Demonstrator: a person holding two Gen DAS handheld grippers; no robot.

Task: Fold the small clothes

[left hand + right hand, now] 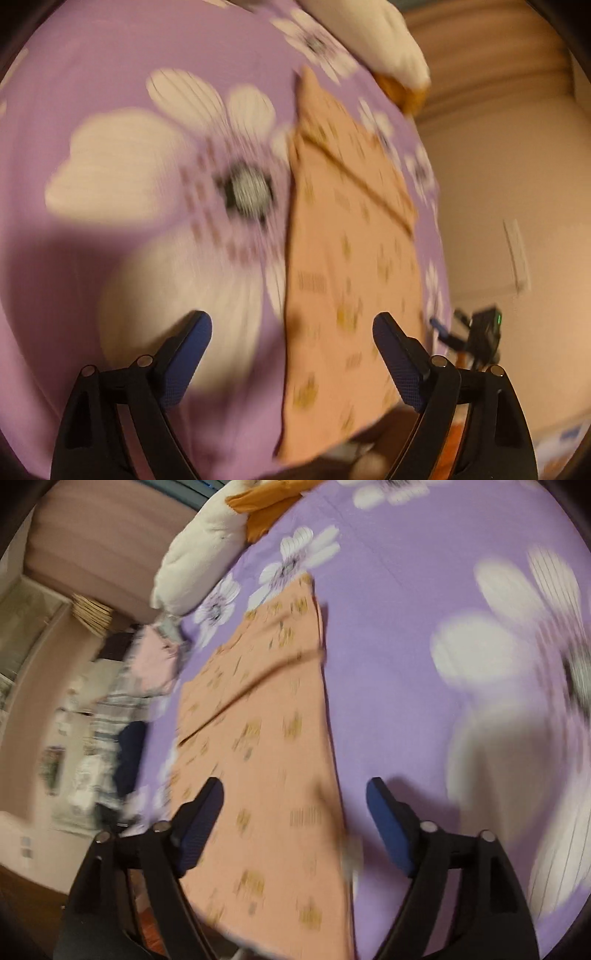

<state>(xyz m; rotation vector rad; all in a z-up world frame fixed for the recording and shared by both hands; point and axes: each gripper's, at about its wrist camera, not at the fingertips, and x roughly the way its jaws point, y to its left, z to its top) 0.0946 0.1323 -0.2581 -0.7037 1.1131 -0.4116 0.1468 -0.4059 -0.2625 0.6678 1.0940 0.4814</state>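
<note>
left wrist view: left claw (291,332) hung released above the garment (347,266)
right claw (295,799): released too (blurred)
advice: pinch matching corners

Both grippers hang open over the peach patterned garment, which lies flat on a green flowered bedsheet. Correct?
Not quite: the flowered bedsheet is purple with white flowers, not green, as both wrist views show. The rest holds: the left gripper and right gripper are open, and the peach patterned garment lies flat on it.
</note>
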